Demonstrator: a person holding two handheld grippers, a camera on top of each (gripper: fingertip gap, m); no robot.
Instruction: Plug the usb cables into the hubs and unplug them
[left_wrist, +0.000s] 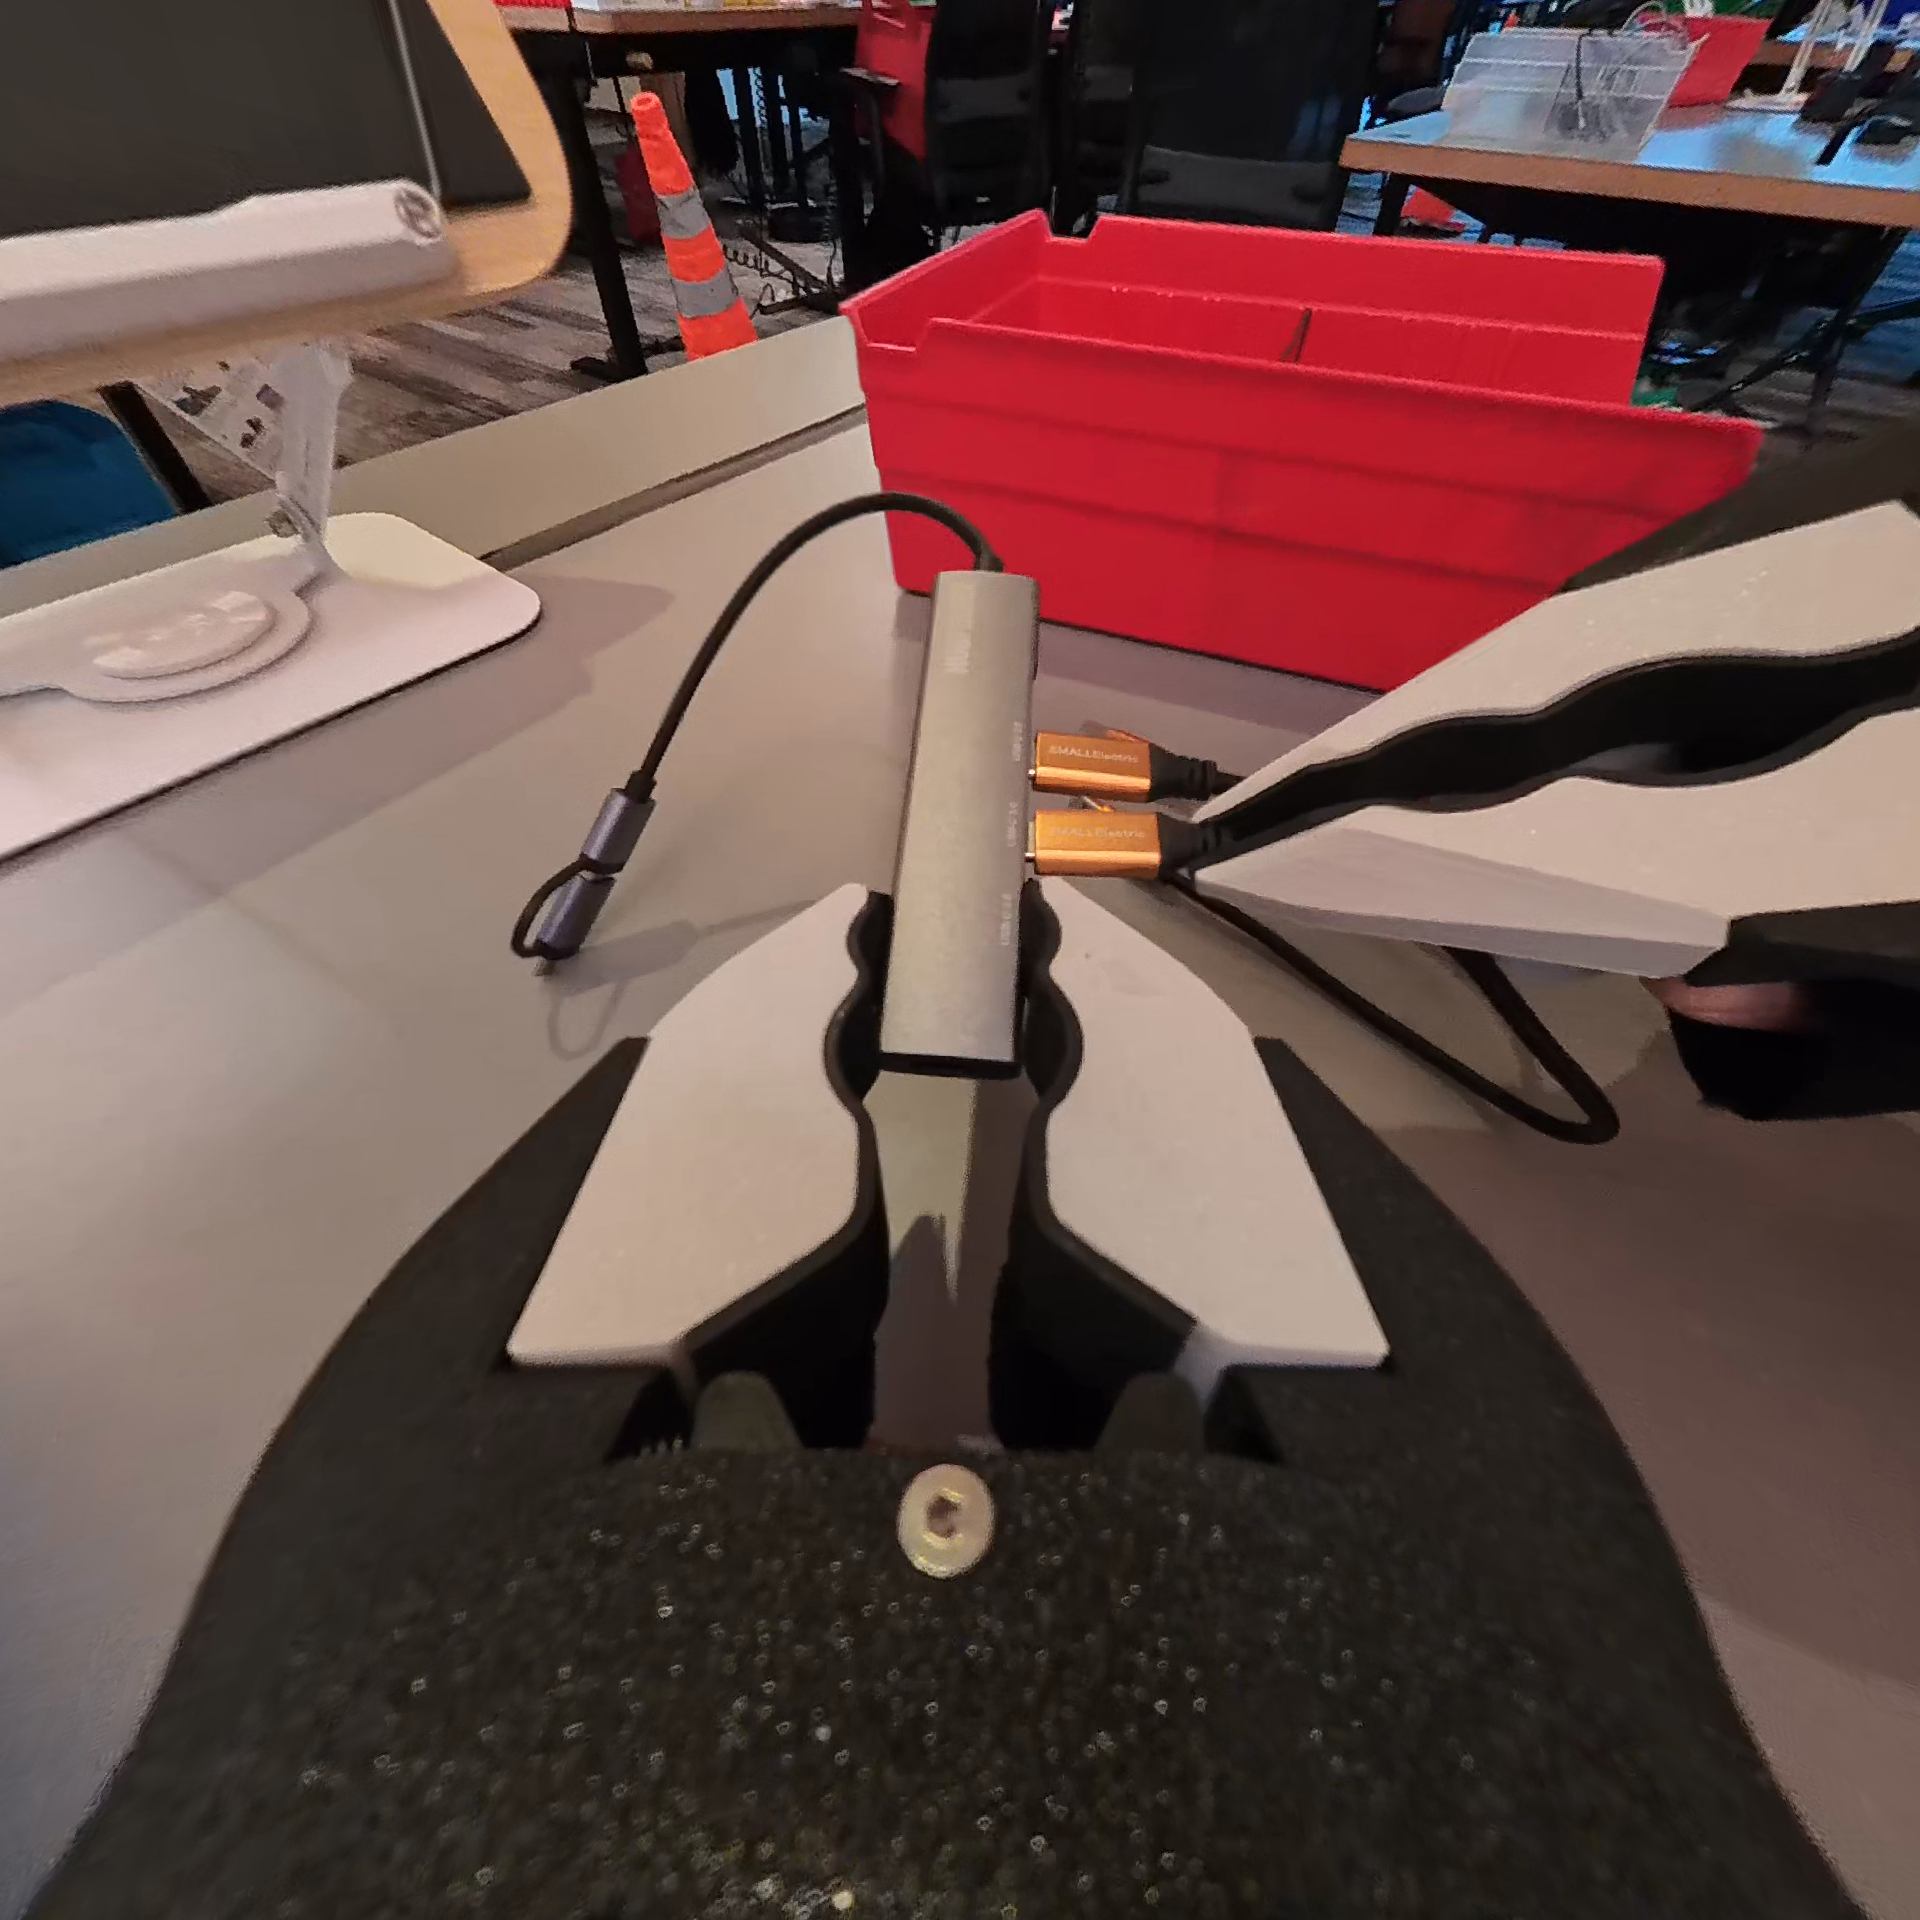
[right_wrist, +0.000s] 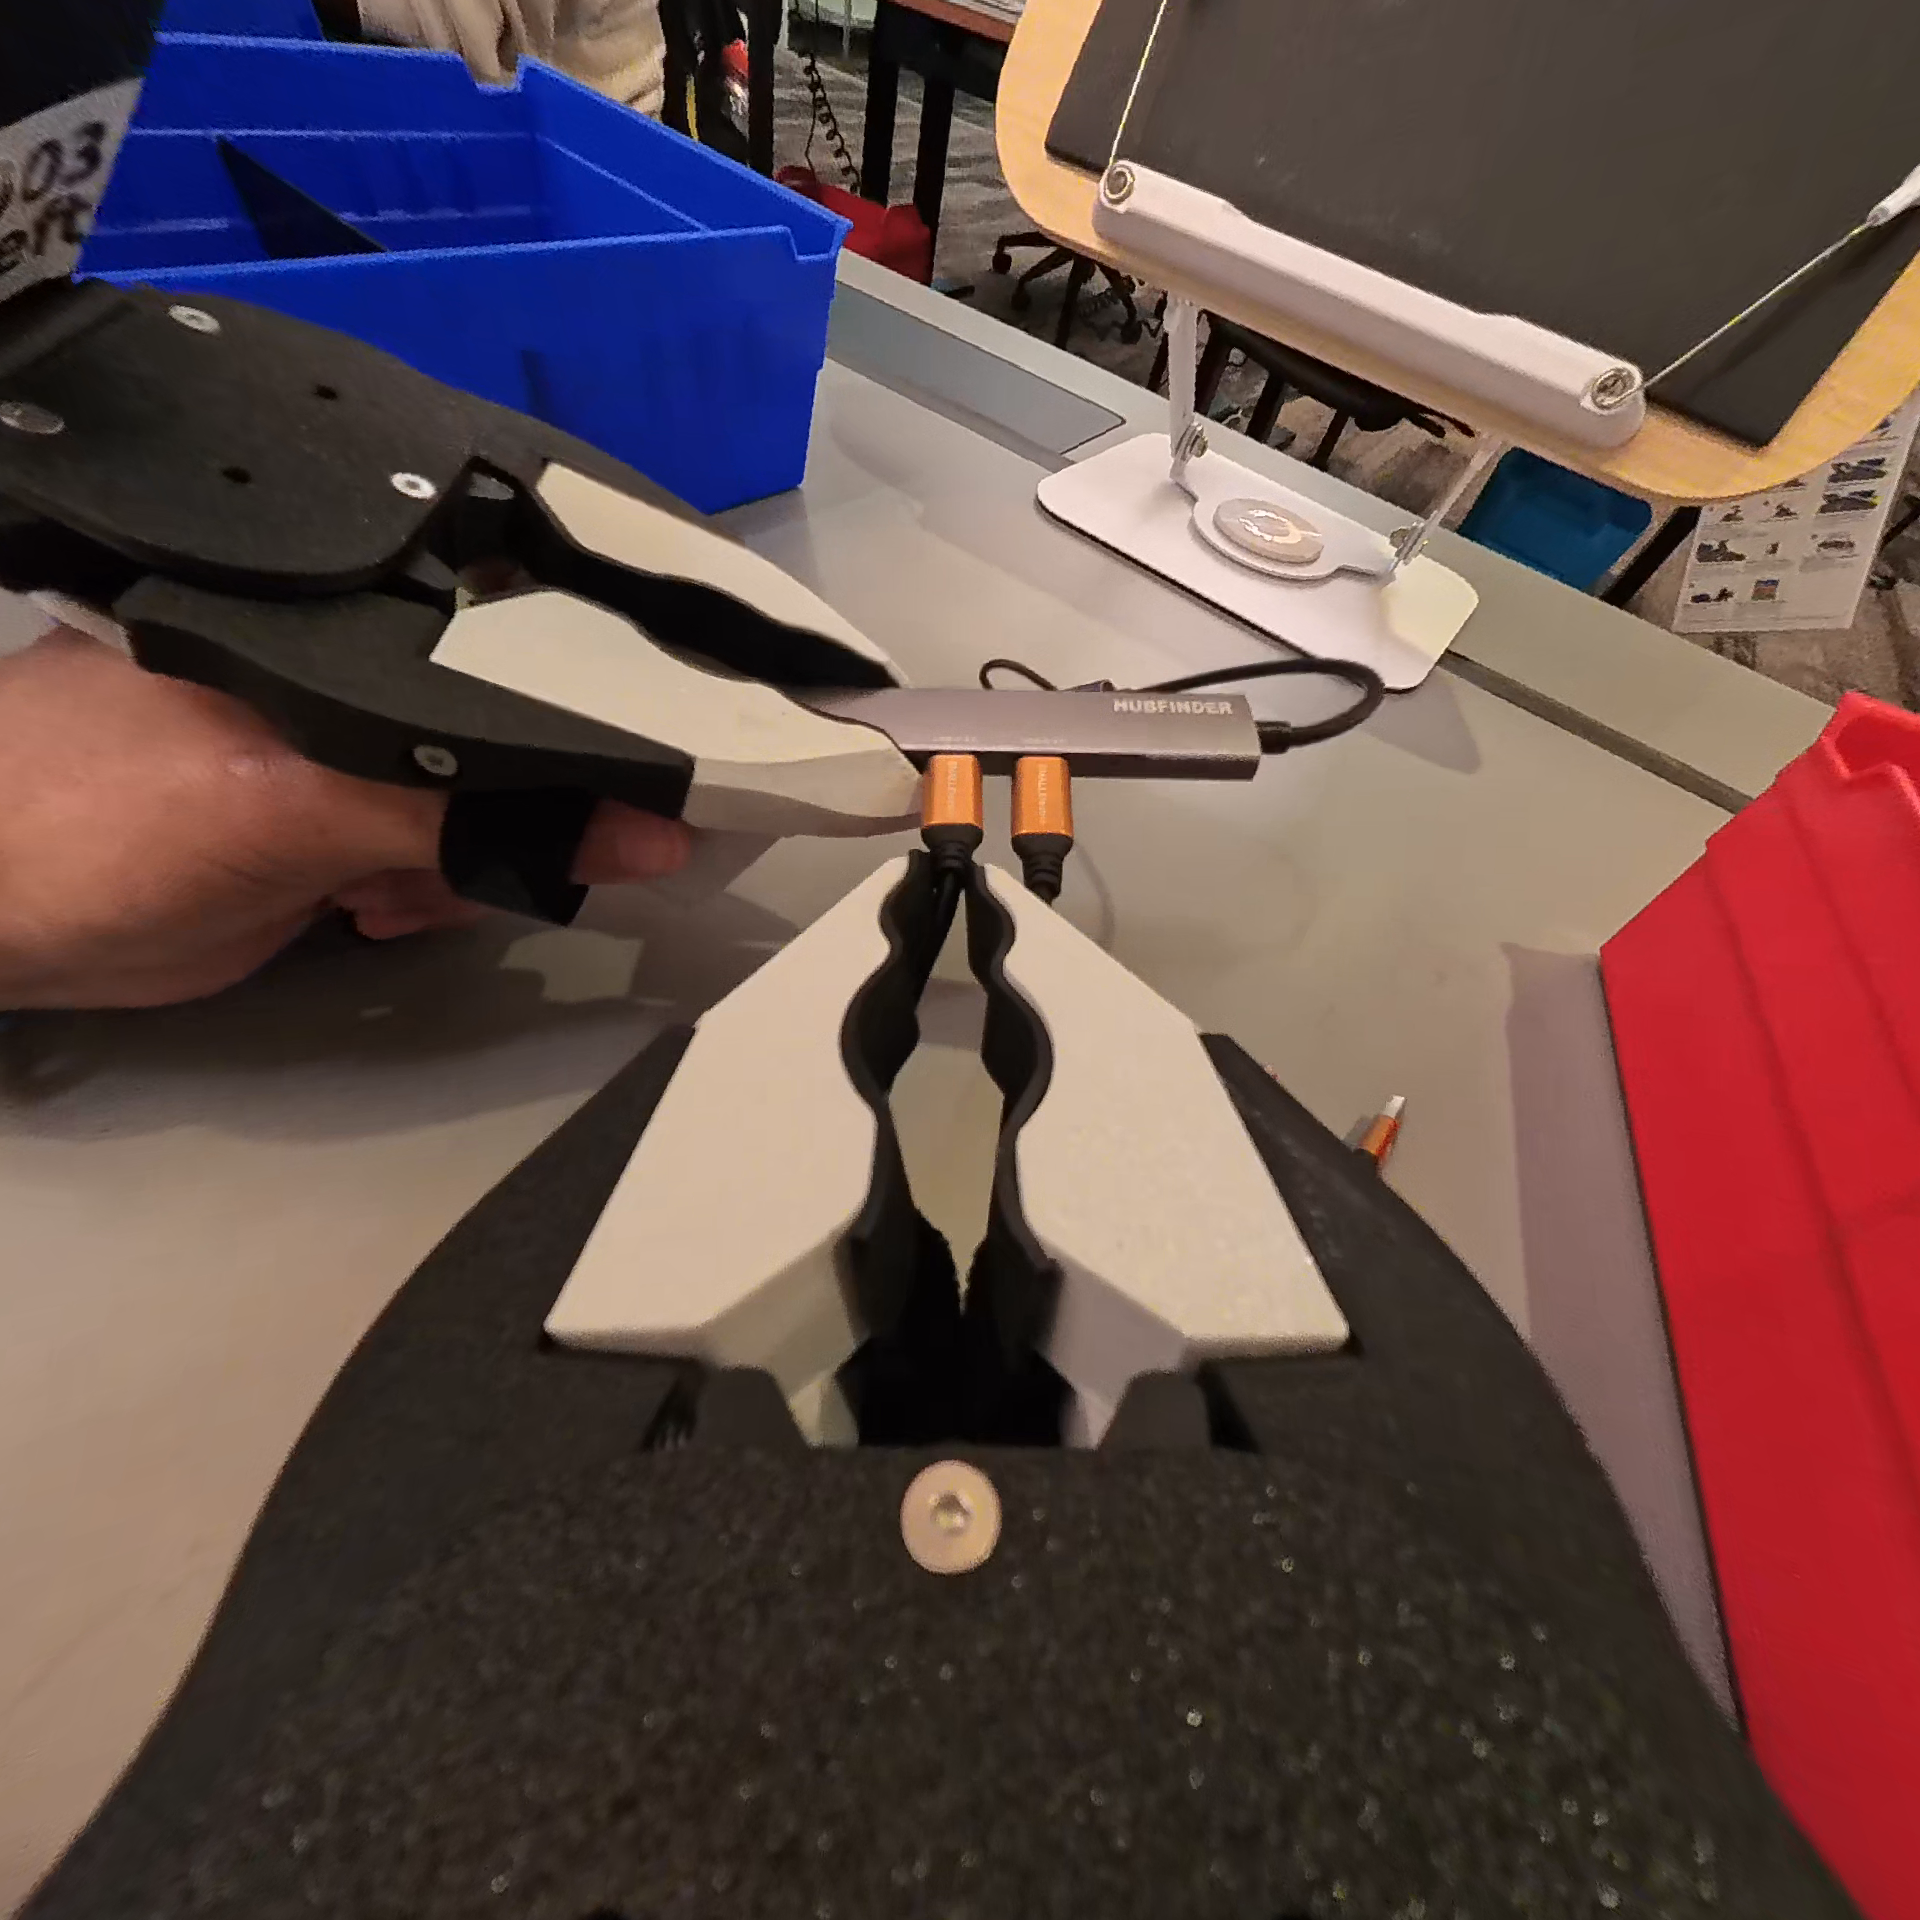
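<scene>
A grey USB hub (left_wrist: 956, 810) is held above the grey table. My left gripper (left_wrist: 951, 904) is shut on the hub's near end. Two orange USB plugs (left_wrist: 1091, 764) (left_wrist: 1096, 844) sit in the hub's right side. My right gripper (left_wrist: 1200, 847) comes in from the right, shut on the black cable just behind the nearer plug. In the right wrist view, my right gripper (right_wrist: 948, 873) pinches that cable below the left orange plug (right_wrist: 951, 795), beside the second plug (right_wrist: 1039, 798). The left gripper (right_wrist: 894, 727) holds the hub (right_wrist: 1081, 722) from the left.
A red bin (left_wrist: 1247, 499) stands just behind the hub, and a blue bin (right_wrist: 468, 270) stands at the back left. A tablet on a white stand (right_wrist: 1299, 561) is close by. The hub's own cable and adapter (left_wrist: 603, 862) hang left. A loose orange plug (right_wrist: 1380, 1132) lies by the red bin. The gap from one gripper's tips to the other's is roughly 4 cm.
</scene>
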